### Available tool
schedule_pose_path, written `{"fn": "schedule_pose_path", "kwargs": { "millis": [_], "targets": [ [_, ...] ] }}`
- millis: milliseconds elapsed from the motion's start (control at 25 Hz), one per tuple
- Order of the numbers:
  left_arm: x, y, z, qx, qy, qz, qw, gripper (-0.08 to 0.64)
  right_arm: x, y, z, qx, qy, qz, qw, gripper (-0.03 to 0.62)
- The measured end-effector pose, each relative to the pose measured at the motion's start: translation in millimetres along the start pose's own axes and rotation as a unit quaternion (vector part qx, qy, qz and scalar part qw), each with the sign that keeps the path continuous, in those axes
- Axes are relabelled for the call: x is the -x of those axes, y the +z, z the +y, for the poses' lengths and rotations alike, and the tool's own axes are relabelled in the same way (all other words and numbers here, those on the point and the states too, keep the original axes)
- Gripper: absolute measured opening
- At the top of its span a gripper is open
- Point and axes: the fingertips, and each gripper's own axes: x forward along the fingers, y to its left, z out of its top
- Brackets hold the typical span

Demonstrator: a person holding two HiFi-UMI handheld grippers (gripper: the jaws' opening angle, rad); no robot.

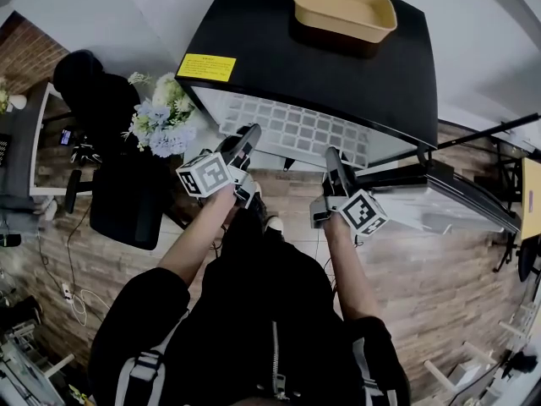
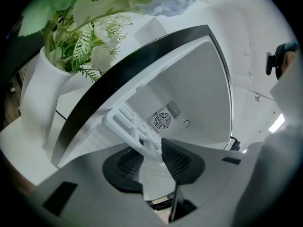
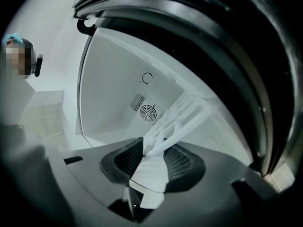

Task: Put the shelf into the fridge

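Fridge (image 1: 254, 41) ahead; outstretched hand-held grippers (image 1: 248, 135) (image 1: 333, 157) clamp shelf (image 1: 296, 129).

Glossy black shell, matt white plastic within

The fridge (image 1: 338, 57) has a smooth, glossy black top, and its inner walls look like smooth matt white plastic. The shelf (image 1: 292, 129) is a matt white plastic grid. The left hand-held gripper (image 2: 152, 157) and right hand-held gripper (image 3: 154, 162) have smooth matt grey plastic bodies, and their pads (image 2: 124, 167) are black, finely ribbed and rubbery-looking. The tan tub (image 1: 344, 7) looks like smooth plastic with a slight sheen. The floor (image 1: 439, 294) shows matt wood-grain planks. The jacket (image 1: 254, 328) is black cloth.
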Motion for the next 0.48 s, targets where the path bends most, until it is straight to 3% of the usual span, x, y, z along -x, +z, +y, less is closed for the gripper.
{"fn": "schedule_pose_path", "kwargs": {
  "millis": [160, 480],
  "targets": [
    [6.8, -4.9, -4.9, -0.005, -0.003, 0.001, 1.0000, 0.144, 6.4, -7.5, 4.1, 0.002, 0.013, 0.005, 1.000, 0.127],
    [18.2, -29.9, -14.5, -0.023, 0.002, 0.012, 0.9997, 0.121, 7.7, -25.5, 14.7, 0.010, 0.031, 0.024, 0.999, 0.101]
  ]
}}
